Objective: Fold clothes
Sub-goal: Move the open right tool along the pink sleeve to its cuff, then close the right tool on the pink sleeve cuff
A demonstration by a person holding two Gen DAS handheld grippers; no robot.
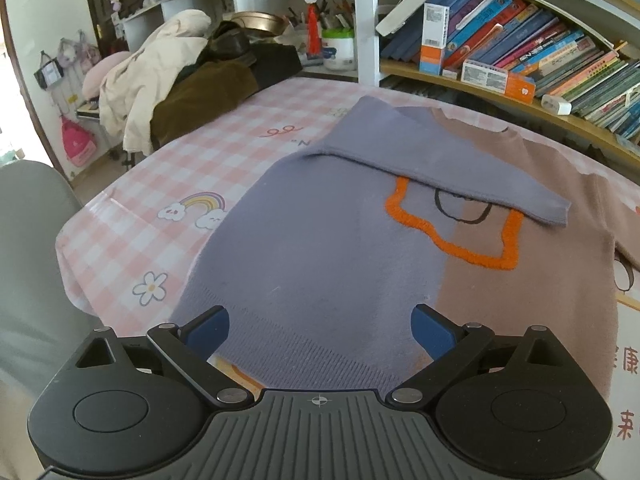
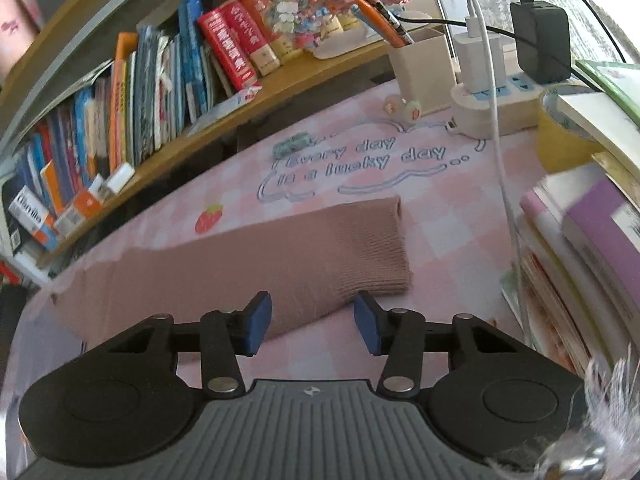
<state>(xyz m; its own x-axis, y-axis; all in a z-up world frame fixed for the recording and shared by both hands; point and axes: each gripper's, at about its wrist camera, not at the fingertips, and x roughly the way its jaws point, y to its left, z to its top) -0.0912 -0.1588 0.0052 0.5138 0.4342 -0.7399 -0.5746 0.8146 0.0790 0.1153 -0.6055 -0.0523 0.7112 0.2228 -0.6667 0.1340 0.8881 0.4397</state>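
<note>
My right gripper (image 2: 313, 322) has fingers half apart, nothing clamped, brown sleeve (image 2: 280, 256) just ahead at 12. I should go lower and pinch near the cuff, not mid-sleeve. Left gripper (image 1: 320, 332) is wide apart over the sweater (image 1: 320, 248) hem. Pen cup (image 2: 424, 72) at 1 holds pens.

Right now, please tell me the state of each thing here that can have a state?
sweater: spread flat on the table.
purple sleeve: folded across the chest.
brown sleeve: stretched out, unfolded.
left gripper: open, empty.
right gripper: open around the brown sleeve's edge.
</note>
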